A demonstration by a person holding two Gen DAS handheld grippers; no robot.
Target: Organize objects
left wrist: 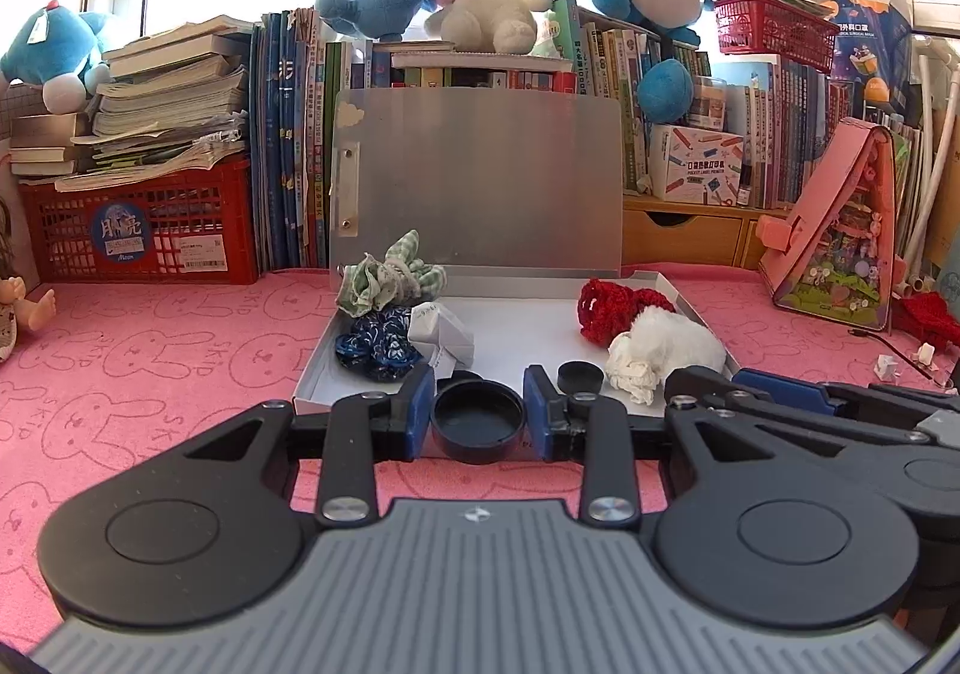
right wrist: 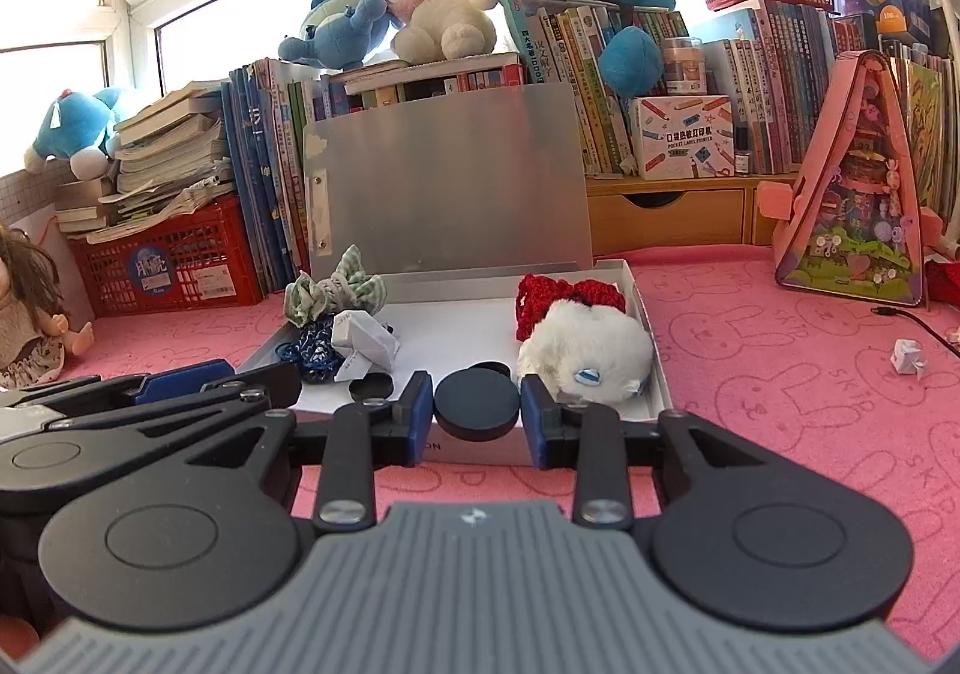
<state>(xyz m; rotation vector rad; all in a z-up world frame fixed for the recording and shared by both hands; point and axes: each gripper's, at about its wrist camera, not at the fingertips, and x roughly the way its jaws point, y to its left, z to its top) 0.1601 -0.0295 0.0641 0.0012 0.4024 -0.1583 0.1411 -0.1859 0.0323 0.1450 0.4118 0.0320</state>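
Two matching hand-held grippers of black plastic with blue finger pads

Each of the left gripper (left wrist: pixel 478 411) and right gripper (right wrist: pixel 476 411) has a ribbed grey base with a small white logo, two round black discs, black link arms and silver screws.

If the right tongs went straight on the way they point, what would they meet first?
The right tongs, shut on a black cap, point into the open tray. Another black cap lying just ahead looks first, then the tray floor; depth is hard to judge.
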